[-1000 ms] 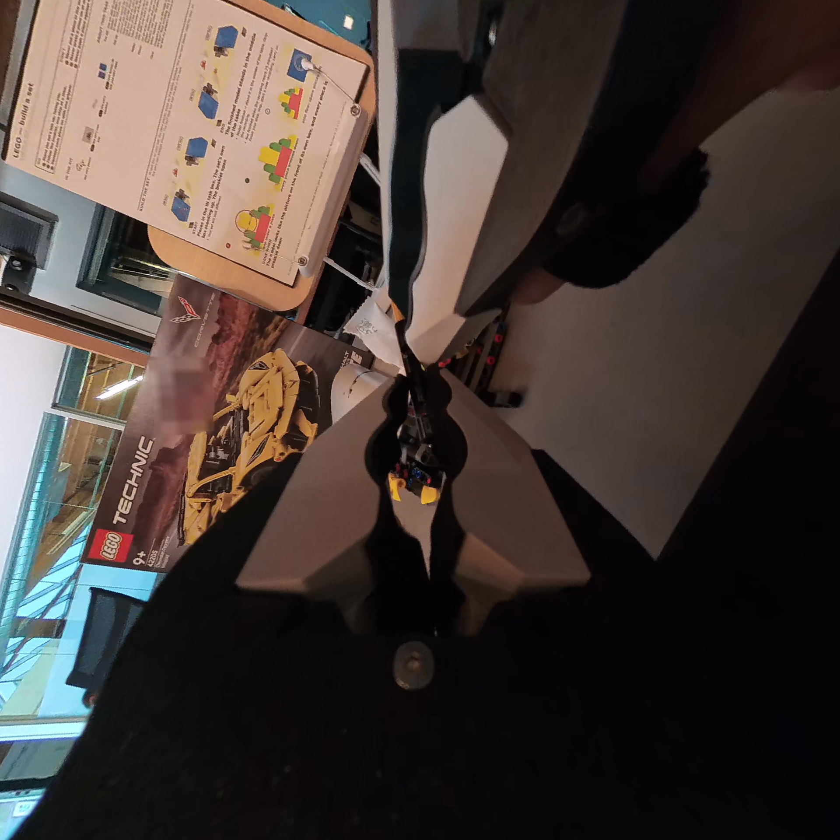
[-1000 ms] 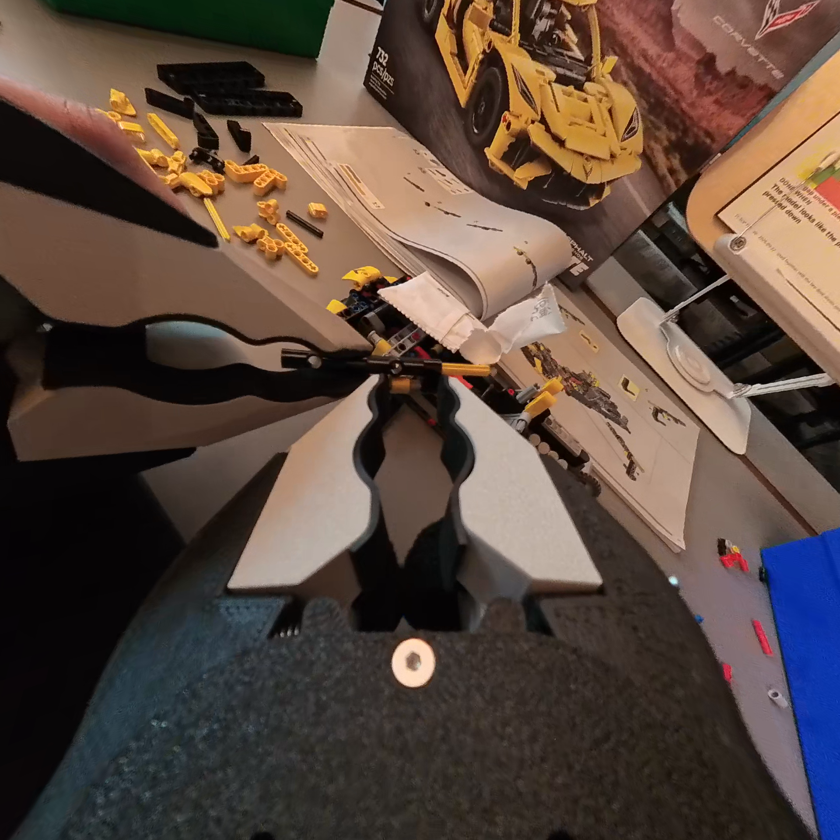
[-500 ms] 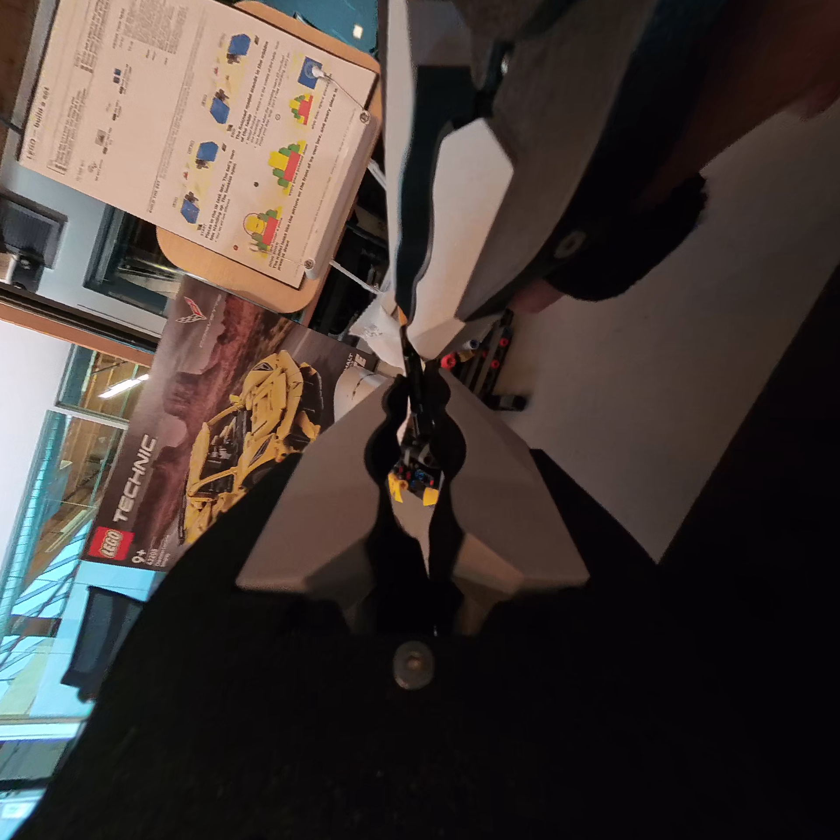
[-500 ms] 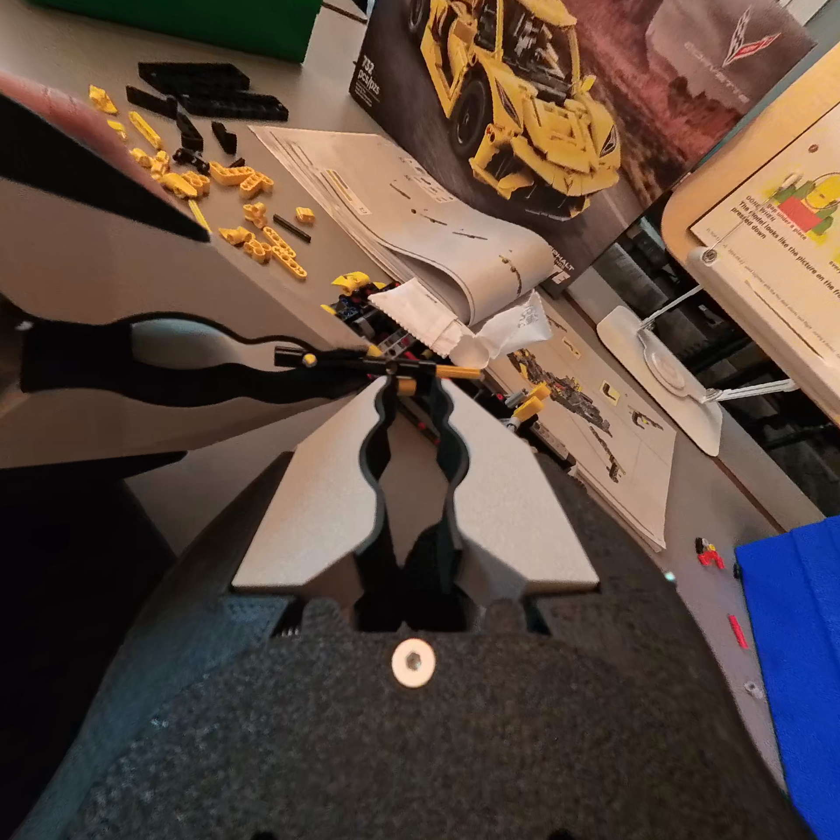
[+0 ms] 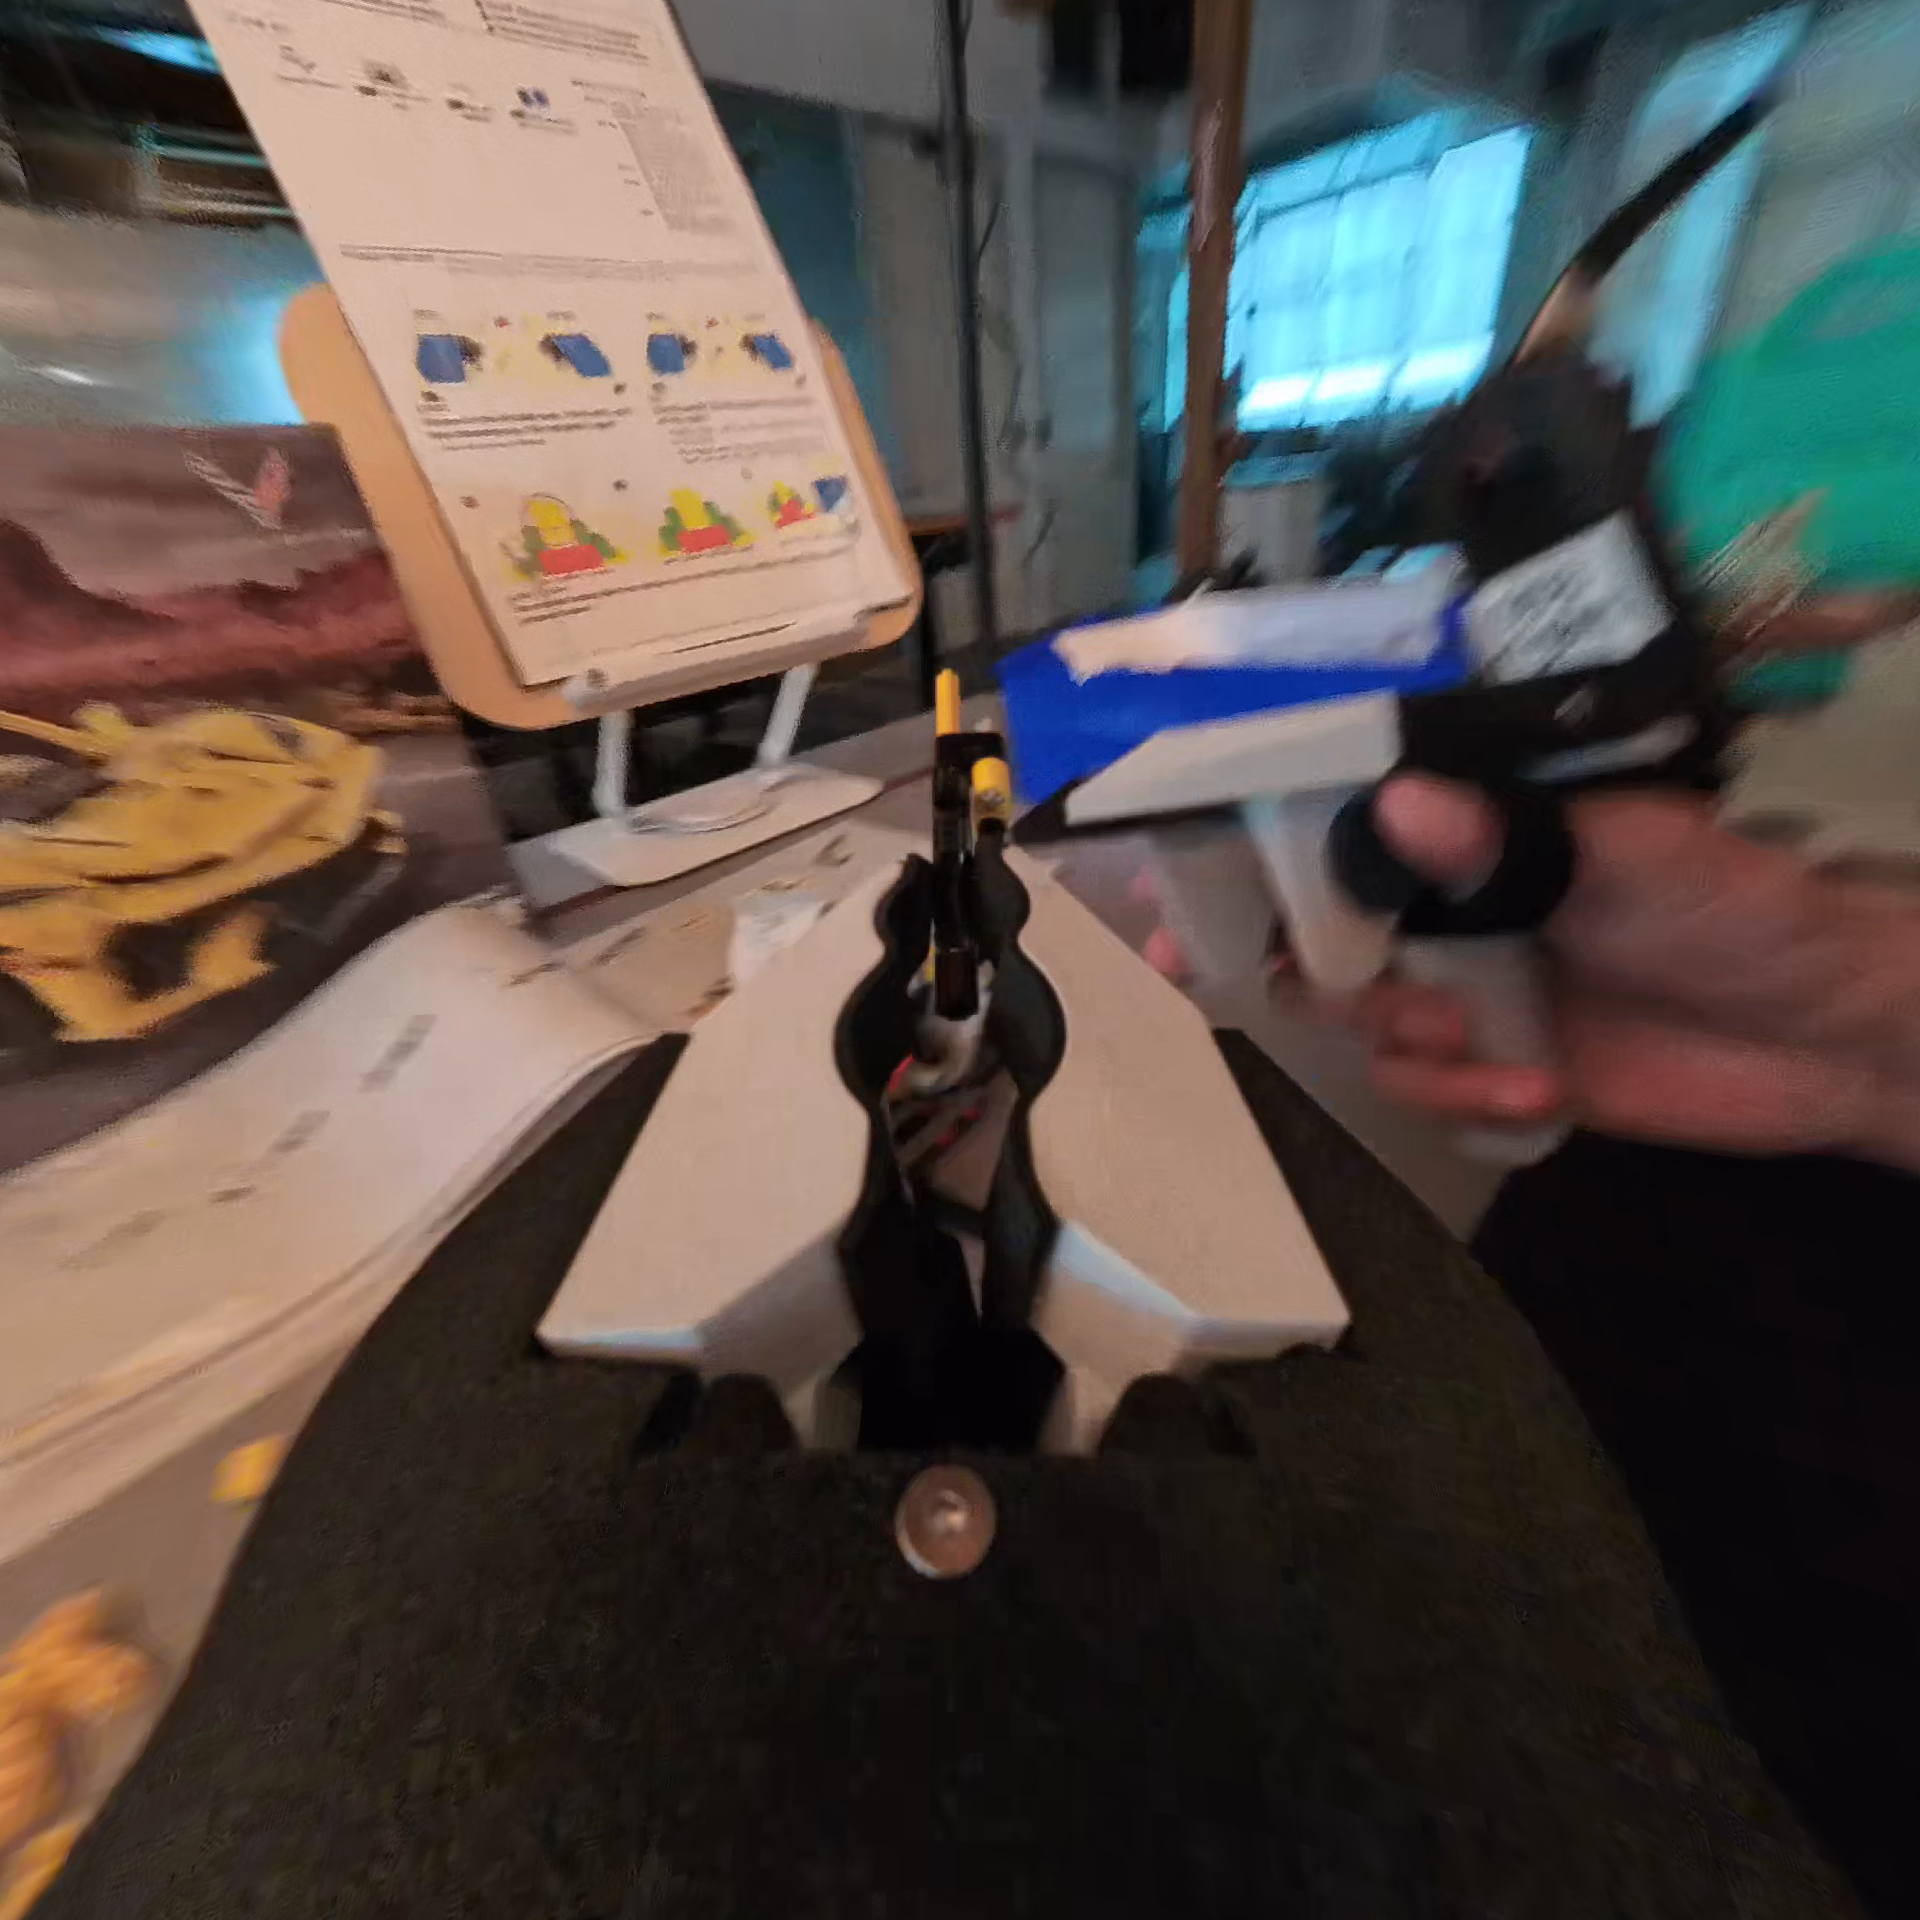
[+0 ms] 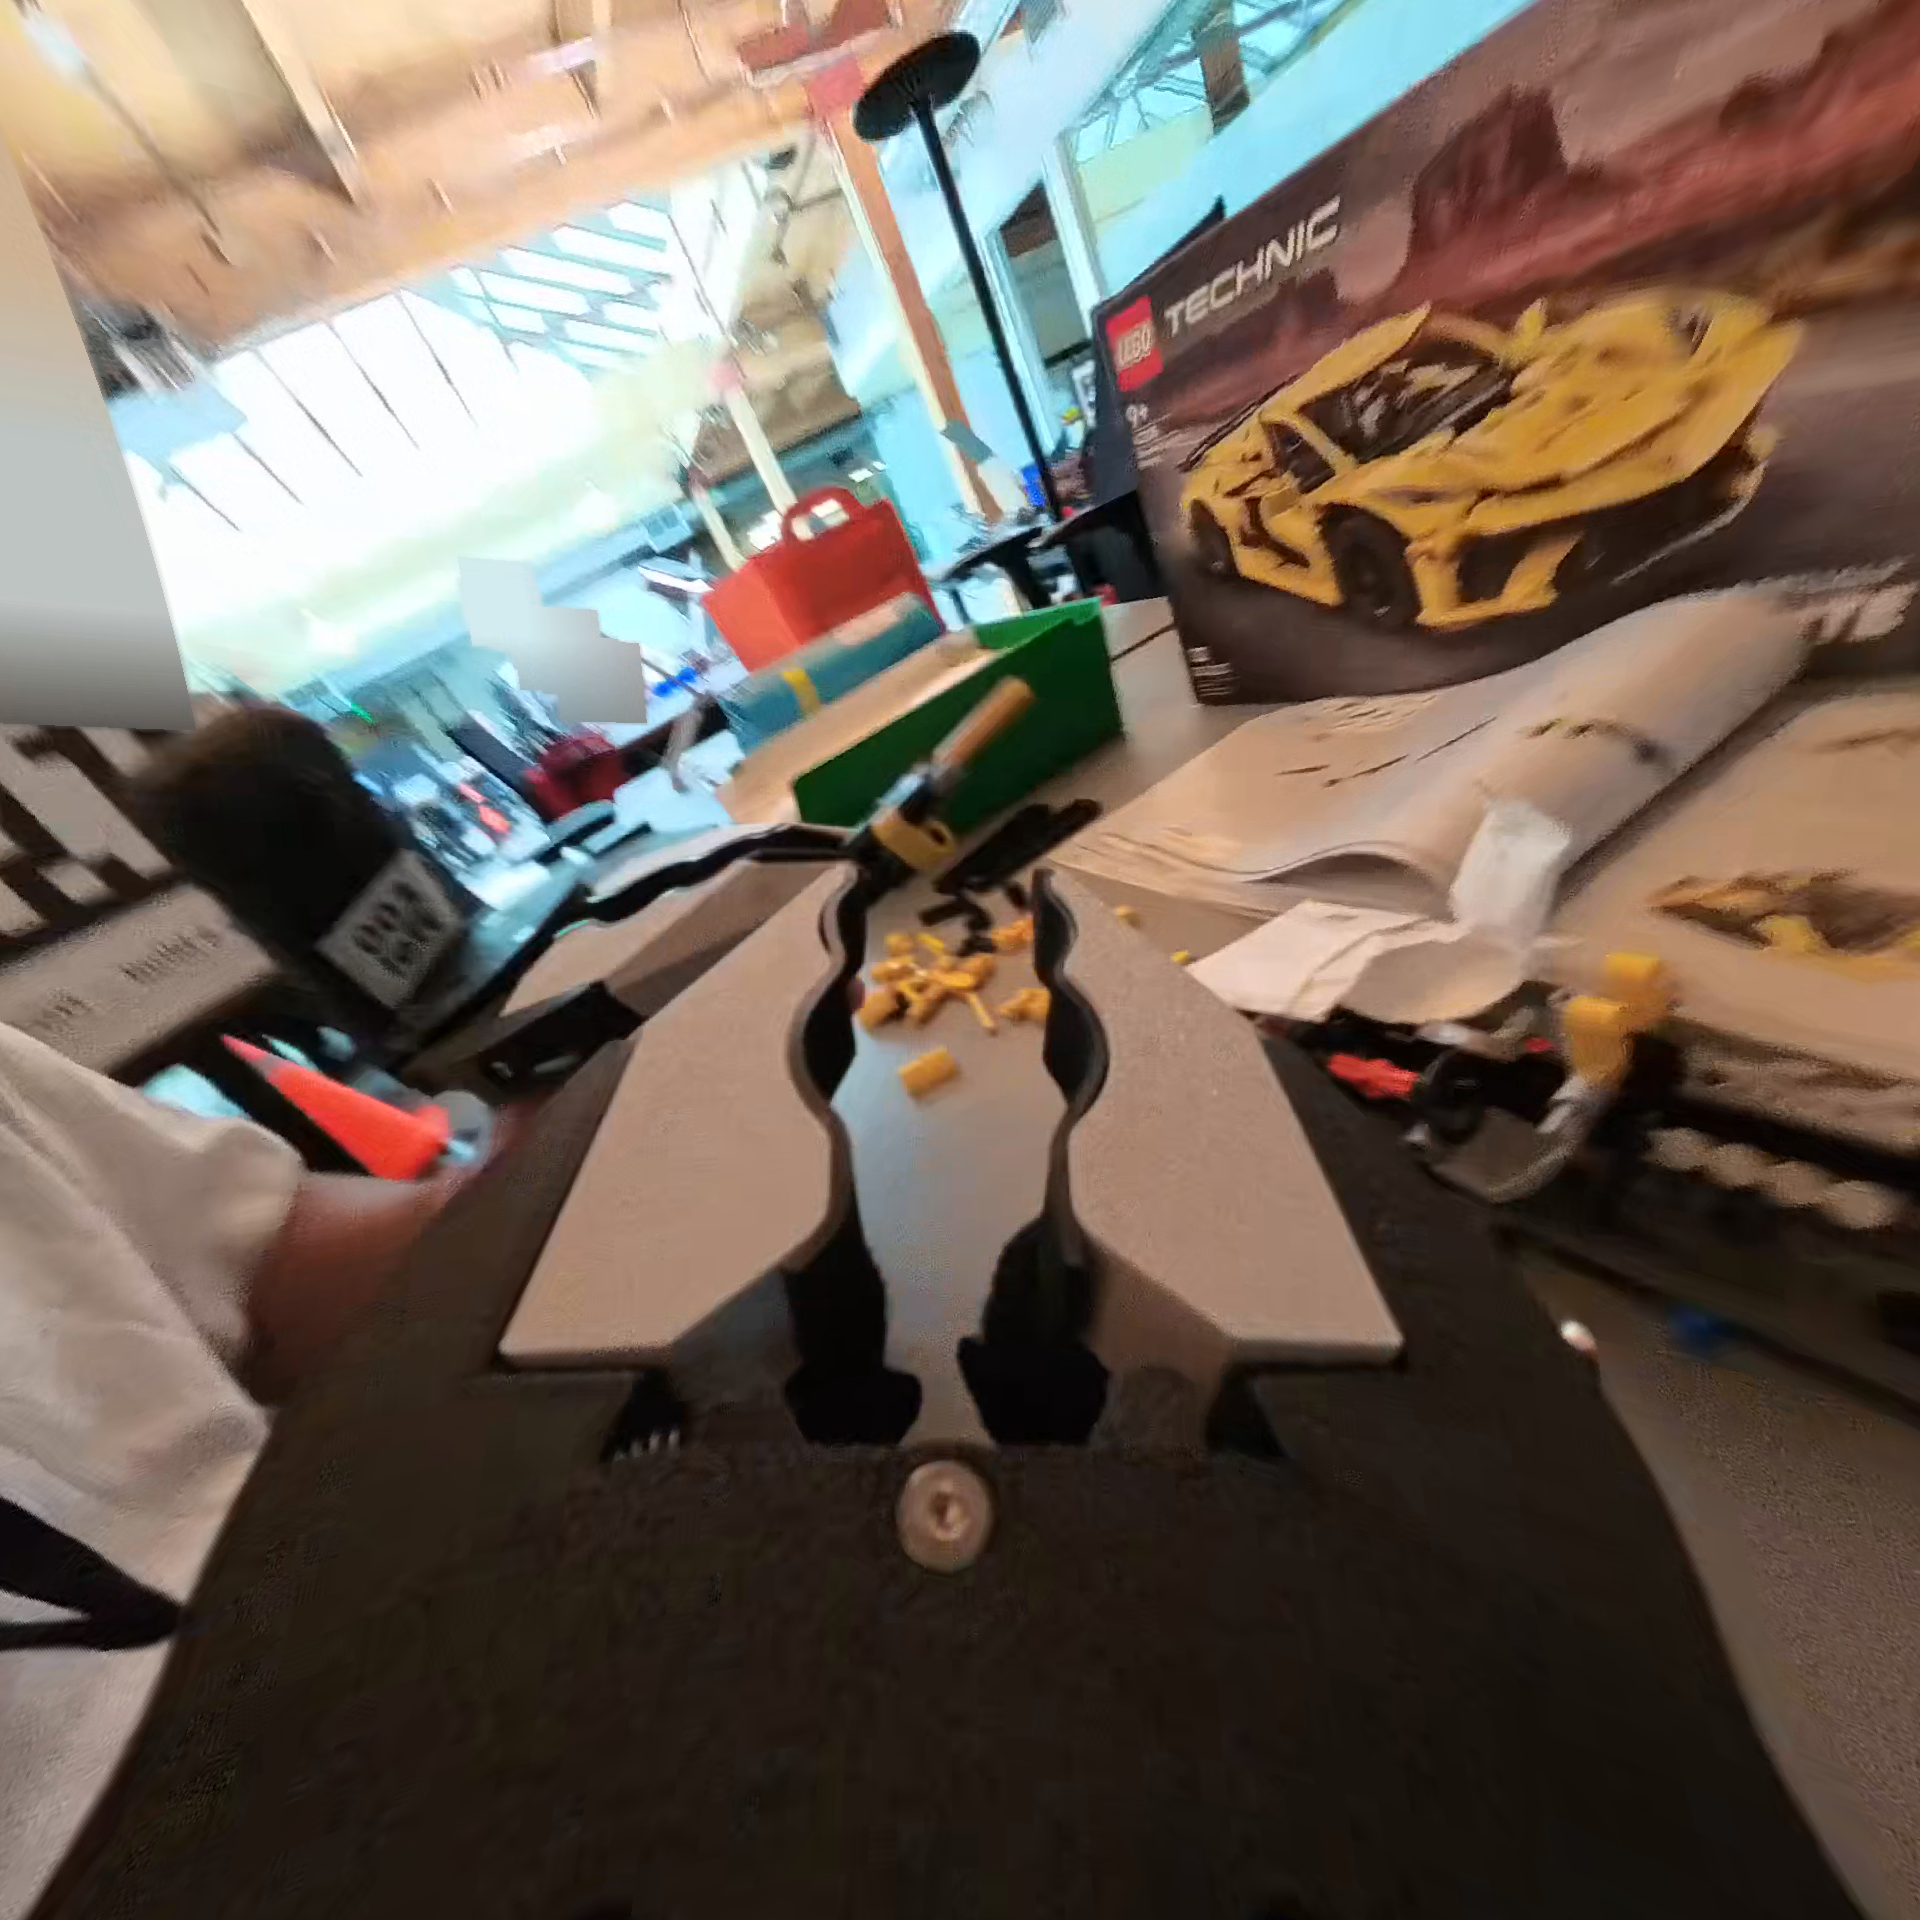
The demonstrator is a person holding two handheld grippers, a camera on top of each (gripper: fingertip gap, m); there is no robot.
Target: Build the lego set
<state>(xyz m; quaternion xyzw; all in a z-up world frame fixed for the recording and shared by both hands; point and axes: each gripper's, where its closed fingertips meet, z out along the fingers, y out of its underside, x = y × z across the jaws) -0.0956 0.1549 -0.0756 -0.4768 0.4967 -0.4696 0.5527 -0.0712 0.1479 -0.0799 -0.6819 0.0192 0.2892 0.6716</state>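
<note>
Freed from the black-and-yellow rod [image 5: 954, 831], right gripper [image 6: 940, 904] jaws gape; left gripper [image 5: 954, 904] jaws clamp it.

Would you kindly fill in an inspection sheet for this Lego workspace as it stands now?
Surface: grey table, crowded.
Job's things: small black-and-yellow assembly in the left tongs; loose yellow pieces; open instruction booklet; set box.
Clutter: green bin, crumpled white bag.
Grippers: left shut on the assembly; right tongs open, empty.
Cables: nothing seen.
Surroundings: instruction sheet on a stand; blurred.
</note>
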